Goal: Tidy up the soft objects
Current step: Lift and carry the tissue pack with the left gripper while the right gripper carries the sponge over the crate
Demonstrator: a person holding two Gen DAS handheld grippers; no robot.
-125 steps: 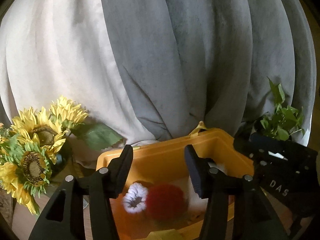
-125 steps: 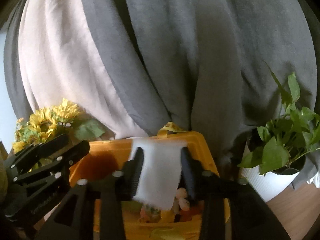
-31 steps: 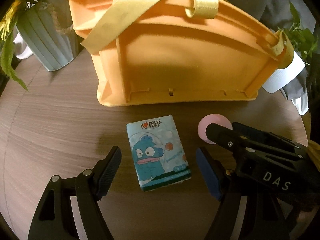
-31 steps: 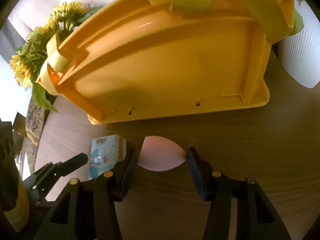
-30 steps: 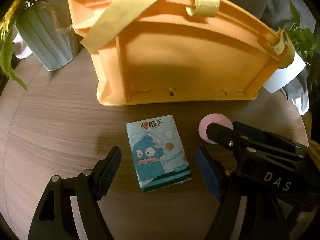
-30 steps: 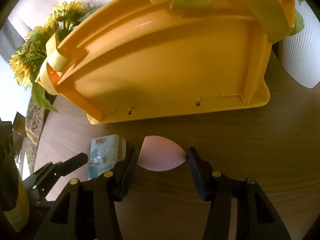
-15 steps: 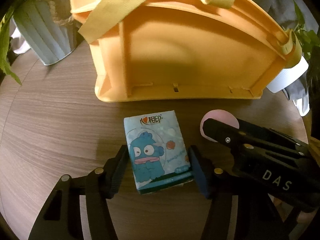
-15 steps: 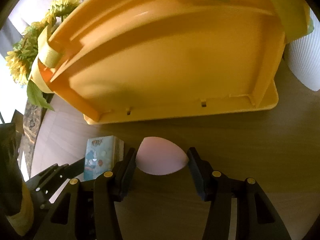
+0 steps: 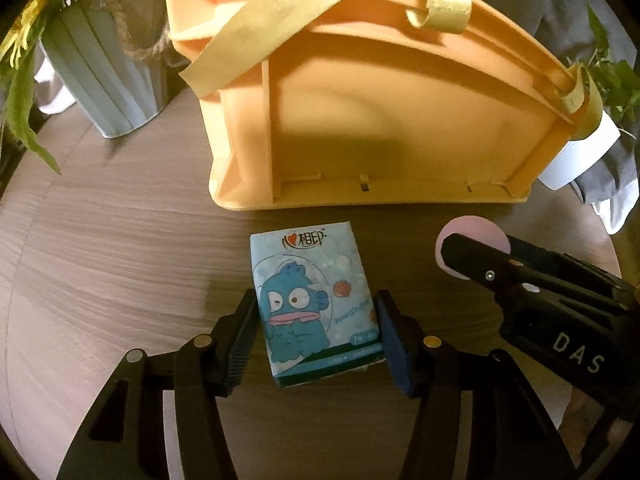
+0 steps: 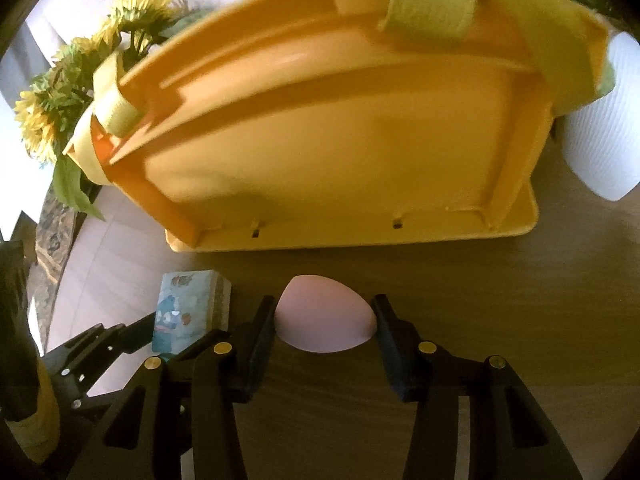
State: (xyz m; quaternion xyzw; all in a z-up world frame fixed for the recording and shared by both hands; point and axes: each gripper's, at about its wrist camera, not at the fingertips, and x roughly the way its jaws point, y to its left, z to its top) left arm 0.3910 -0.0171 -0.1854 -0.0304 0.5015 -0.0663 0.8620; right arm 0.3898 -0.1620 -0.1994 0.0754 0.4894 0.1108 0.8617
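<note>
Both grippers were down at the table together, each closing on its own soft thing in front of the orange basket [image 9: 384, 120]. The left gripper [image 9: 316, 336] had its 2 pads pressed against the long sides of the tissue pack [image 9: 316, 304], which lay flat in the lower middle of the left view, so it looked pinched. The right gripper [image 10: 325, 330] bracketed the pink sponge [image 10: 326, 316] at the centre of its own frame, and the sponge's pointed ends met the pads, so I took it as gripped, though only lightly. To my eye the step wanted a firm but gentle squeeze: enough that the slick wrapper would not slide, not so much that the sponge popped out. Each piece then needed a straight lift to clear the basket's tall near wall, with the yellow strap [image 9: 312, 28] draped across the top likely to snag. The table [image 9: 100, 240] was dark wood grain. A ribbed grey vase [image 9: 108, 76] with sunflowers [image 10: 52, 92] stood at upper left, a white pot [image 10: 600, 120] at the right edge.
</note>
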